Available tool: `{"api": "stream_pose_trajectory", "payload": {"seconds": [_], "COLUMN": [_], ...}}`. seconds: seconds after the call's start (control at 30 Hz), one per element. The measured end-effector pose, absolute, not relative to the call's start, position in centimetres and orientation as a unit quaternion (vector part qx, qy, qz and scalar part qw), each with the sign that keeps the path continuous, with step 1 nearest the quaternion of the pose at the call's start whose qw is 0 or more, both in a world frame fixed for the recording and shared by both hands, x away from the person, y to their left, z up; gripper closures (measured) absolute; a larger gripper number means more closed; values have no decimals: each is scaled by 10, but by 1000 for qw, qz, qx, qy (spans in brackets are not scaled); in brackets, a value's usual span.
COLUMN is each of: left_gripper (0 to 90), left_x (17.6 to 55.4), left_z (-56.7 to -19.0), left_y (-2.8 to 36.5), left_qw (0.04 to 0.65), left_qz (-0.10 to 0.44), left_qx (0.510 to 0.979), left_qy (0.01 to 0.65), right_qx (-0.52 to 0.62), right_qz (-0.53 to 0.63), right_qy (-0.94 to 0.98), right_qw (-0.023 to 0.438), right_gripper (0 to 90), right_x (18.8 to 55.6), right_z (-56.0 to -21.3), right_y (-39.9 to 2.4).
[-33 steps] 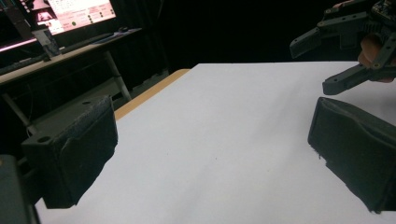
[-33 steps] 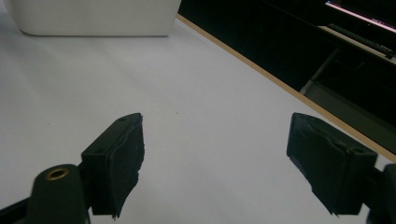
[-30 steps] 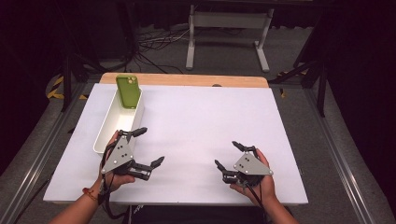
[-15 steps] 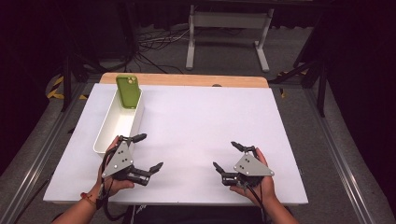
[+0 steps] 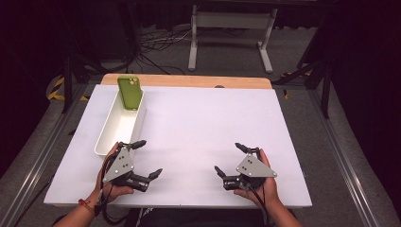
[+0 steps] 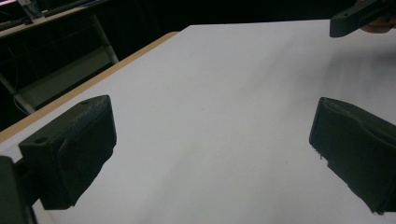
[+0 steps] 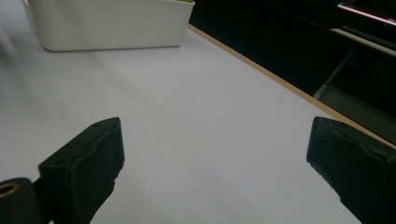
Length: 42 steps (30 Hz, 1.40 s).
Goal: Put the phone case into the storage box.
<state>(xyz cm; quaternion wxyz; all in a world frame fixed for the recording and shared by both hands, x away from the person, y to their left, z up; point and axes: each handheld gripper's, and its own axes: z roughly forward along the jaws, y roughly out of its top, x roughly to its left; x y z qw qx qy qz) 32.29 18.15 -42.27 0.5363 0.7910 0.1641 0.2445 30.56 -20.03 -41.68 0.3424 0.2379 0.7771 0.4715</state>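
Note:
A green phone case (image 5: 130, 92) leans upright at the far end of a long white bin (image 5: 117, 131) on the left of the white table (image 5: 203, 123). My left gripper (image 5: 147, 158) rests near the front edge, just in front of the bin, open with nothing between its jaws. My right gripper (image 5: 228, 160) lies at the front right, also open and empty. In the left gripper view my own jaws stand wide apart over bare table (image 6: 210, 116), and a jaw of the other gripper (image 6: 359, 16) shows at top right. The right gripper view has the bin (image 7: 107, 23) at top left.
A wooden strip (image 5: 189, 81) edges the table's far side. Beyond it stand a white metal stand (image 5: 231, 28) and cables on the floor. Metal rails (image 5: 42, 156) run along both sides of the table.
Both hands have drawn slightly back toward the table's front edge. The jaws of both grippers stay open; the bin and the phone case have not moved.

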Motion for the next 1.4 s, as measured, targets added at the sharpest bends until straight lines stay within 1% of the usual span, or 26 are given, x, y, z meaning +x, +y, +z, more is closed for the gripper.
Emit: {"api": "stream_pose_trajectory", "payload": {"seconds": [0.13, 0.37, 0.4, 0.53, 0.67, 1.13, 1.4], "left_gripper": [17, 15, 15, 13, 14, 15, 15], "left_x": [324, 326, 326, 325, 326, 322, 322], "left_z": [-428, -437, -438, -439, -439, -435, -435], "left_y": [183, 184, 184, 183, 184, 185, 182], "left_qw": [535, 527, 531, 525, 531, 539, 539], "left_qz": [237, 237, 231, 233, 234, 232, 234], "left_qx": [793, 796, 795, 799, 793, 791, 790], "left_qy": [170, 178, 181, 179, 185, 174, 174], "right_qx": [238, 231, 228, 224, 223, 222, 237], "right_qz": [467, 467, 466, 465, 464, 459, 458], "right_qy": [780, 778, 778, 778, 778, 778, 778], "right_qw": [341, 352, 354, 358, 360, 366, 359], "right_gripper": [51, 64, 64, 65, 67, 73, 79], "right_x": [305, 304, 303, 302, 301, 302, 306], "right_z": [-418, -420, -420, -420, -420, -420, -424], "right_y": [-201, -203, -203, -203, -204, -203, -209]}}
